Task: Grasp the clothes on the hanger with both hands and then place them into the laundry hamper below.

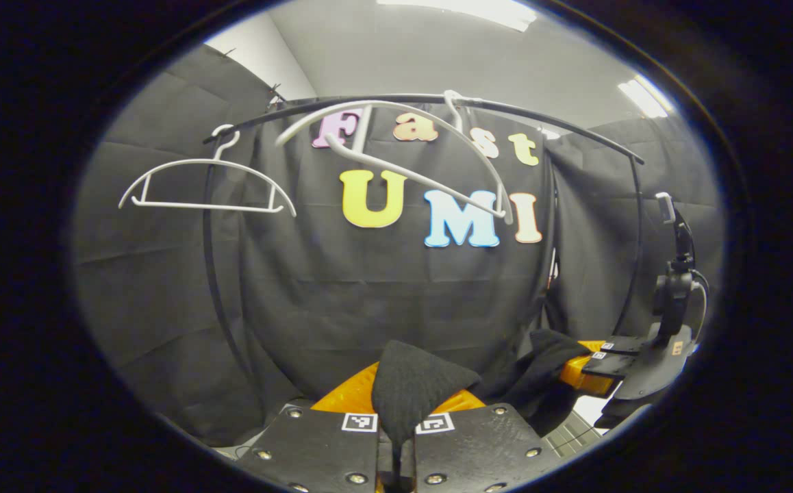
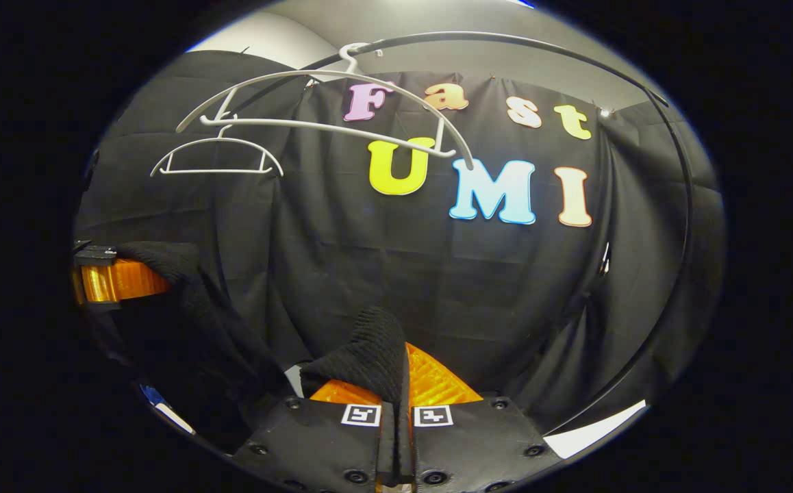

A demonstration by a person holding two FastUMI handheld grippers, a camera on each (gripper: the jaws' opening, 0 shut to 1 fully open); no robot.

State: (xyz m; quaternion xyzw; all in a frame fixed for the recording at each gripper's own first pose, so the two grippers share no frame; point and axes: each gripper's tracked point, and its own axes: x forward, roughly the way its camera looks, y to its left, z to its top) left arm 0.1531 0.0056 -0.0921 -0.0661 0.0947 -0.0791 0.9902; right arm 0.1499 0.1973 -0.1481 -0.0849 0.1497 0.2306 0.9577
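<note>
The black booth cloth wall (image 1: 396,301) takes up most of both views. A thin dark curved metal rail (image 1: 540,120) runs across the top of the left gripper view & across the top of the right gripper view (image 2: 574,55) too.

Two bare white plastic hangers hang on the rail. In the left gripper view the tilted white hanger (image 1: 431,178) sits top centre, slanting down to the right, & the level white hanger (image 1: 208,185) is upper left. In the right gripper view the tilted one (image 2: 342,123) is upper centre-left w/ the level one (image 2: 218,154) just below-left of it.

The black knitted garment (image 1: 413,390) is off the hangers — it's low in the picture, stretched between both grippers. In the left gripper view it bunches up at bottom centre & trails to the lower right. In the right gripper view the cloth (image 2: 369,356) rises at bottom centre & drapes off to the left.

Left gripper (image 1: 396,445), bottom centre: fingers pressed together, pinching the black cloth. Right gripper (image 2: 396,438), bottom centre of its own view: fingers pinching the cloth too. The right gripper also shows at the lower right of the left gripper view (image 1: 609,363), cloth at its tips.
</note>
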